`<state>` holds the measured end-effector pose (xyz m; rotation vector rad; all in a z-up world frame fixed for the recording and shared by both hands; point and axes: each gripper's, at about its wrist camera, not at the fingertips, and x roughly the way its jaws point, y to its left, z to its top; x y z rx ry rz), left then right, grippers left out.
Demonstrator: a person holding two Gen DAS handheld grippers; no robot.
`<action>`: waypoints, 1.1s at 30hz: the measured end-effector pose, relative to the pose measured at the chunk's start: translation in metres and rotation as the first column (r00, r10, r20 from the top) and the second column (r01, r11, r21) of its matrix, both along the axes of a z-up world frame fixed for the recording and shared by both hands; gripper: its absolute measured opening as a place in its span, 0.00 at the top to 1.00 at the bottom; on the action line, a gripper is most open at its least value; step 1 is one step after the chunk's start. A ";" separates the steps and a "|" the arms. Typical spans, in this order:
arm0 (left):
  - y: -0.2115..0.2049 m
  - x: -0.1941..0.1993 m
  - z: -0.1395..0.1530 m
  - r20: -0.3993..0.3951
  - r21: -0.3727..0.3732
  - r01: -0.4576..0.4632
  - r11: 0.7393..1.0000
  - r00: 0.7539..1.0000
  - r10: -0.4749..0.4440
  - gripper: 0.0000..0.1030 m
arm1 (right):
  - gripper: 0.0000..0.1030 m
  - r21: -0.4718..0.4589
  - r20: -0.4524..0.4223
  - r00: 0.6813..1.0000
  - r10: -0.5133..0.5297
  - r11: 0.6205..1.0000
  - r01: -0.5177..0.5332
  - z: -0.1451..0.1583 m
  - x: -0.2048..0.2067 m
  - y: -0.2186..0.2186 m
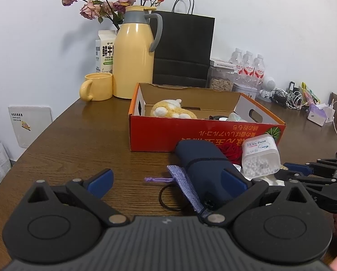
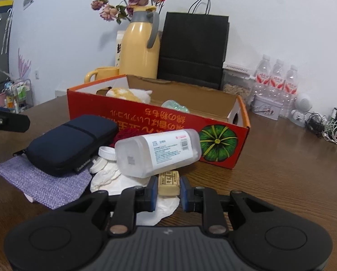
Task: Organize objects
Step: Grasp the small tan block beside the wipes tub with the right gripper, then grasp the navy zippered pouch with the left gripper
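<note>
My right gripper (image 2: 169, 189) is shut on a small tan block (image 2: 168, 181) with dark print, which lies on white tissue (image 2: 109, 178). A clear lidded jar (image 2: 157, 153) lies on its side just beyond the block, against the red cardboard box (image 2: 157, 122). To the left are a navy zip pouch (image 2: 71, 144) on a purple woven bag (image 2: 44, 180), white lids (image 2: 106, 152) and a red flower (image 2: 127, 133). My left gripper (image 1: 167, 179) stands open above the table, its right finger beside the navy pouch (image 1: 202, 164) and the purple bag (image 1: 186, 187). The right gripper (image 1: 283, 171) shows at the right, beside the jar (image 1: 260, 155).
The red box (image 1: 191, 135) holds a yellow plush toy (image 1: 173, 109) and a pale green item (image 2: 175, 106). Behind it stand a yellow jug (image 1: 134, 56), yellow mug (image 1: 98, 87), milk carton (image 1: 104, 52), black paper bag (image 1: 183, 49), water bottles (image 2: 274, 79) and cables (image 2: 326, 126). A black hair band (image 1: 168, 197) lies by the purple bag.
</note>
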<state>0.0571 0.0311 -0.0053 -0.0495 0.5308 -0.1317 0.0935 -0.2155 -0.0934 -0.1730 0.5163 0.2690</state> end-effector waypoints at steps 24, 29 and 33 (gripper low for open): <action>-0.041 0.012 0.008 -0.007 0.054 0.060 0.997 0.998 -0.060 0.00 | 0.81 0.052 0.168 0.984 -0.056 0.998 0.048 0.011 -0.046 -0.010; -0.061 0.031 0.008 -0.049 0.095 0.065 0.993 0.997 -0.060 0.00 | 0.81 0.068 0.183 0.981 -0.064 0.996 0.052 0.014 -0.045 -0.013; -0.070 0.049 0.003 -0.109 0.115 0.052 0.992 0.993 -0.039 0.00 | 0.81 0.081 0.193 0.979 -0.068 0.995 0.053 0.014 -0.045 -0.017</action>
